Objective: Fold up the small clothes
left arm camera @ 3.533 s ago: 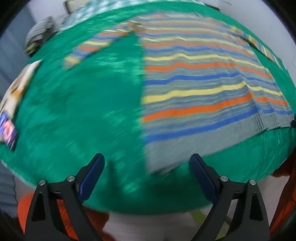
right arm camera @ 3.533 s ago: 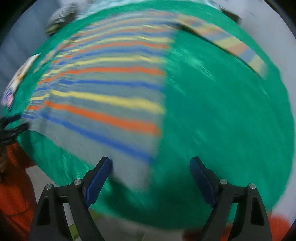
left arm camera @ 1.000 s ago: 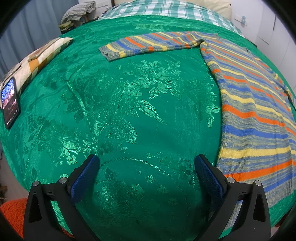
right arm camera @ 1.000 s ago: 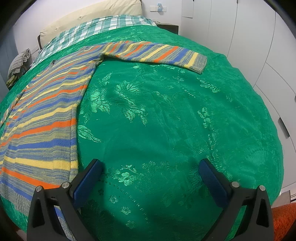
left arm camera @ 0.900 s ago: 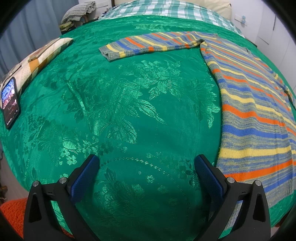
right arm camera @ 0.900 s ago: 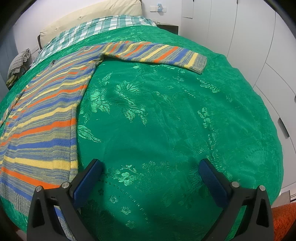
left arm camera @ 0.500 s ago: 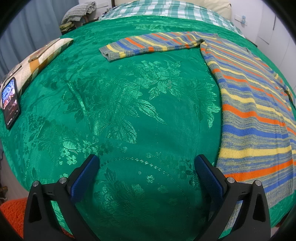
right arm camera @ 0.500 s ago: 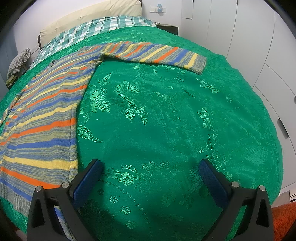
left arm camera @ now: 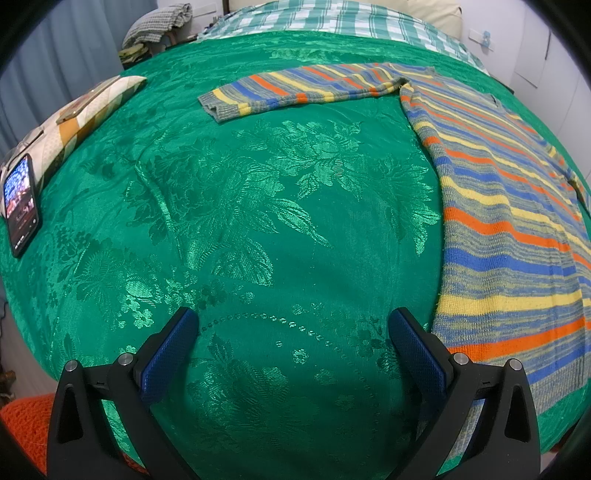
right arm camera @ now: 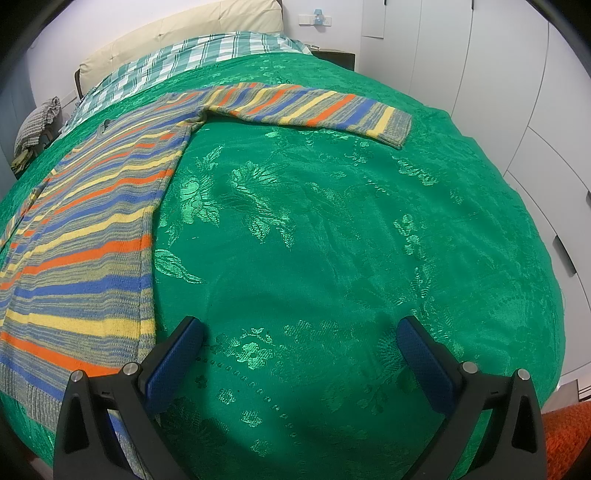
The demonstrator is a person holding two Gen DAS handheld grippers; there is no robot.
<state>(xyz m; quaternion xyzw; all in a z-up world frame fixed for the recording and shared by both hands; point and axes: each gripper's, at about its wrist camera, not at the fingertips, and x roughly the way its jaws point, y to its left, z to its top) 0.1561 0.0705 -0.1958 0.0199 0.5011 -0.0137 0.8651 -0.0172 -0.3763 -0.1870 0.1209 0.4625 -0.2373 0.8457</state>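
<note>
A striped sweater in grey, blue, yellow and orange lies flat on the green bedspread. In the left wrist view its body is at the right and one sleeve stretches left at the far side. In the right wrist view its body is at the left and the other sleeve stretches right. My left gripper is open and empty over bare bedspread, just left of the sweater's hem. My right gripper is open and empty, just right of the hem.
A phone and a patterned cushion lie at the bed's left edge. A checked blanket and headboard are at the far end. White cupboards stand right of the bed. Folded cloth sits far left.
Since 3.5 s ago both grippers have swung apart, from facing the sweater's body to its two sides. Over the last second nothing has visibly moved.
</note>
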